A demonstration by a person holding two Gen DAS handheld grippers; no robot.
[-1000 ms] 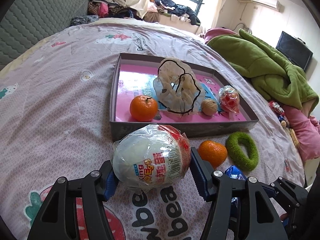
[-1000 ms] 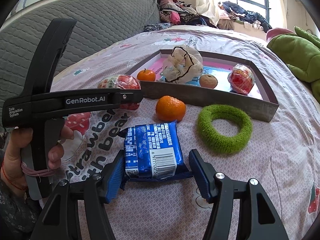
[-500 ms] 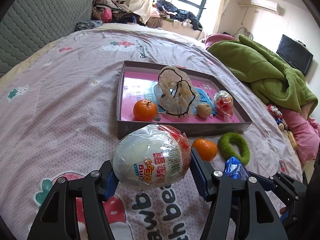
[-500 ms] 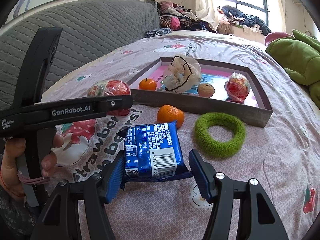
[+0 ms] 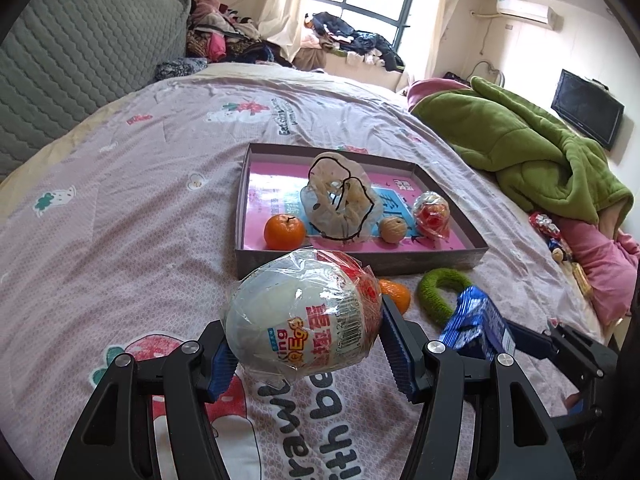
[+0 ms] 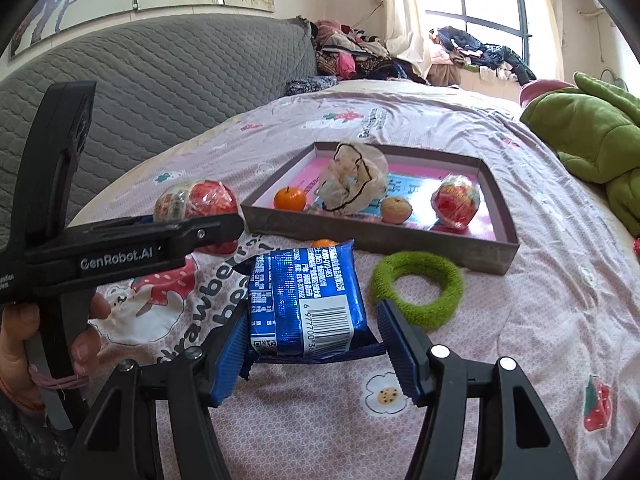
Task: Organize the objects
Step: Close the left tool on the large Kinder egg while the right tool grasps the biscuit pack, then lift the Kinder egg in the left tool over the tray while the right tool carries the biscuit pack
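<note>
My left gripper [image 5: 308,354] is shut on a wrapped white and red toy egg [image 5: 304,312], held above the bedspread in front of the grey box tray [image 5: 360,262]. My right gripper [image 6: 312,354] is shut on a blue snack packet [image 6: 306,304], also lifted; the packet shows in the left wrist view [image 5: 476,322]. The tray [image 6: 376,236] holds an orange [image 5: 285,232], a crumpled plastic bag [image 5: 340,200], a walnut [image 5: 393,230] and a wrapped red egg [image 5: 433,214]. A loose orange [image 5: 396,294] and a green ring [image 6: 418,288] lie on the bed before the tray.
A green blanket [image 5: 520,148] is heaped at the right of the bed. A grey quilted headboard [image 6: 160,76] stands at the left. Clothes are piled by the window [image 5: 344,40]. Small items lie by a pink pillow [image 5: 600,256] at the right edge.
Both grippers have risen and drawn back from the tray, each still holding its object. The blue packet now tilts up and hides most of the loose orange in the right wrist view.
</note>
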